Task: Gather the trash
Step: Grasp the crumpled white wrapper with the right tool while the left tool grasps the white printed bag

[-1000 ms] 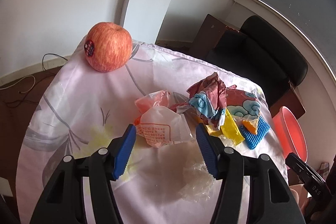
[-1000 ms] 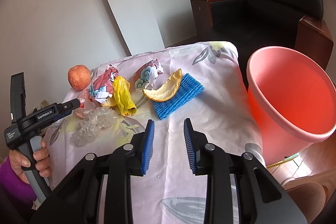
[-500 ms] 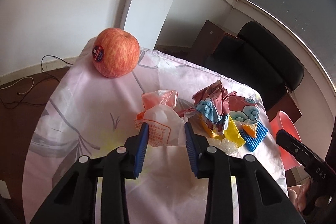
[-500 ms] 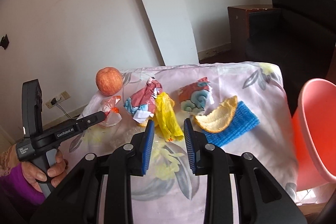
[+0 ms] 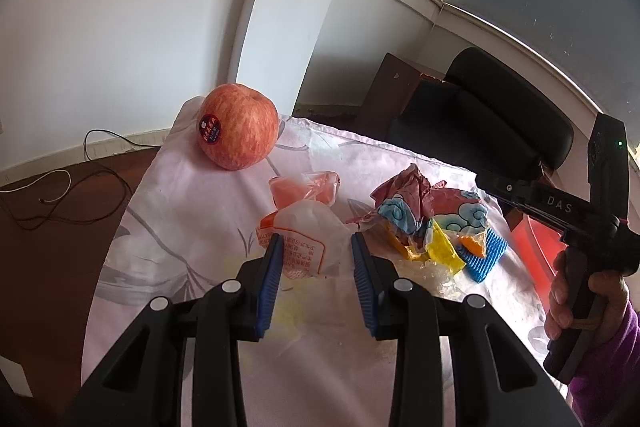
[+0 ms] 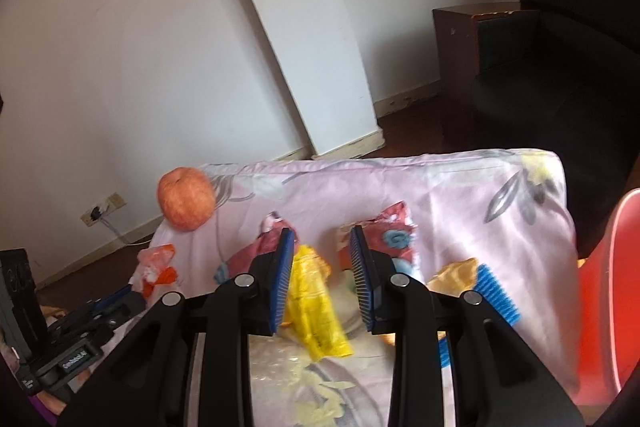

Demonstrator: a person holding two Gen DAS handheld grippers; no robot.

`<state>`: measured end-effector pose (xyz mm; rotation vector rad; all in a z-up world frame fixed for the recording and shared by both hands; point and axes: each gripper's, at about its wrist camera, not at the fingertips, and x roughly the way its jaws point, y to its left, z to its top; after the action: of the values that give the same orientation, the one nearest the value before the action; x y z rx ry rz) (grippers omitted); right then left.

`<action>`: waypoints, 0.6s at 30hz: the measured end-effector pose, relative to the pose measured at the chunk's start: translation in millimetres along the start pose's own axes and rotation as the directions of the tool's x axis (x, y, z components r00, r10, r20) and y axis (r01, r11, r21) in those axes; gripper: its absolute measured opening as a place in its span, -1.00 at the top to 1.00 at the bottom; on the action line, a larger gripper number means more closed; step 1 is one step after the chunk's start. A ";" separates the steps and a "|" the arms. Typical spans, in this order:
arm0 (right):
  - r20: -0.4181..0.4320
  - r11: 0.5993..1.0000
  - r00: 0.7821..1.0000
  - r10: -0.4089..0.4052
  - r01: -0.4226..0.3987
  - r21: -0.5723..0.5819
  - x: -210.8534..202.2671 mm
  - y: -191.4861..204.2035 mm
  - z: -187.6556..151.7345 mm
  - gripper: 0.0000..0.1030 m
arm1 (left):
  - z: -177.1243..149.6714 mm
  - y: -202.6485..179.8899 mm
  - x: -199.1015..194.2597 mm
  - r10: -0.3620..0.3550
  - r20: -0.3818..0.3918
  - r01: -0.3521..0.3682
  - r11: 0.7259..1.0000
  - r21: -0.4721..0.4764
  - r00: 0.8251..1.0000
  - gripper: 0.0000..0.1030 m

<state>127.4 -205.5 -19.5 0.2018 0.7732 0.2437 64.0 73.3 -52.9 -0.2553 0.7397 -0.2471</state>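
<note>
Trash in the grip: a white wrapper [image 5: 310, 243] with orange print sits between the blue pads of the left gripper [image 5: 316, 255]. The jaws have just been closing and now they clench it from both sides, near the front middle of the table.
Other trash: a pink-orange bag [image 5: 304, 187] lies just behind the white wrapper. To the right is a heap of red patterned wrappers [image 5: 404, 195], a yellow wrapper [image 6: 316, 307], an orange peel [image 6: 456, 273] and a blue foam net [image 5: 490, 253], all touching or close together.
Right gripper [image 6: 322, 267]: its jaws stand a little apart and hold nothing. It hangs over the heap, and the yellow wrapper shows in the gap, lying on the cloth.
Hand: a hand [image 5: 580, 299] in a purple sleeve holds the handle of the right gripper.
Apple [image 5: 238, 127]: it is whole, with a sticker, at the far left corner of the table.
Surface: a pale pink tablecloth [image 5: 180, 211] with grey leaf pattern covers the table.
Bin: a pink bin [image 6: 608, 287] stands beside the right edge of the table.
Room: white walls, a white pillar [image 6: 304, 47], a dark brown floor with a thin cable [image 5: 60, 195], a wall socket [image 6: 100, 213], and a black armchair [image 5: 480, 123] behind the table.
</note>
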 end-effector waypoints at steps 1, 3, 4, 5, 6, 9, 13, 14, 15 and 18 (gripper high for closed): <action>-0.005 1.000 1.000 -0.023 0.023 0.009 0.9 -6.3 0.7 0.42 | 0.0 0.9 0.1 -0.002 0.001 0.002 1.000 -0.002 1.000 0.35; -0.023 0.998 0.999 -0.048 0.049 0.037 4.4 -19.1 -0.1 0.42 | 0.7 2.8 2.7 -0.005 -0.002 0.005 1.000 -0.005 1.000 0.35; -0.032 0.997 0.998 -0.059 0.061 0.052 7.0 -24.7 -1.2 0.42 | 1.0 3.3 3.8 -0.006 -0.003 0.006 1.000 -0.006 1.000 0.35; -0.041 0.996 0.997 -0.063 0.066 0.066 9.5 -29.8 -2.8 0.40 | 1.0 3.9 4.0 -0.006 -0.004 0.006 1.000 -0.007 1.000 0.35; -0.053 0.995 0.997 -0.060 0.065 0.079 13.3 -35.3 -3.6 0.32 | 1.0 4.7 4.0 -0.006 -0.005 0.006 1.000 -0.008 1.000 0.35; -0.091 0.993 0.995 -0.048 0.057 0.105 22.3 -43.0 -11.2 0.27 | 0.1 7.0 4.3 -0.004 -0.009 0.004 1.000 -0.011 1.000 0.34; -0.081 0.993 0.996 -0.027 0.036 0.111 26.0 -42.4 -18.0 0.27 | -1.3 7.6 3.2 0.003 -0.010 -0.003 1.000 -0.014 1.000 0.34; -0.075 0.994 0.997 -0.030 0.038 0.105 25.1 -42.0 -18.9 0.28 | -1.6 7.3 2.6 0.005 -0.009 -0.005 1.000 -0.014 1.000 0.34; -0.066 0.994 0.997 -0.034 0.041 0.101 23.6 -41.5 -19.5 0.39 | -1.6 6.7 2.5 0.006 -0.009 -0.006 1.000 -0.014 1.000 0.34; -0.051 0.995 0.998 -0.046 0.051 0.091 18.0 -41.5 -21.1 0.73 | -1.7 3.2 -0.2 0.009 -0.003 -0.009 1.000 -0.008 1.000 0.34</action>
<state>130.7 -237.9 -57.2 0.2653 0.8372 0.1673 63.1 76.1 -55.0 -0.2596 0.7446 -0.2360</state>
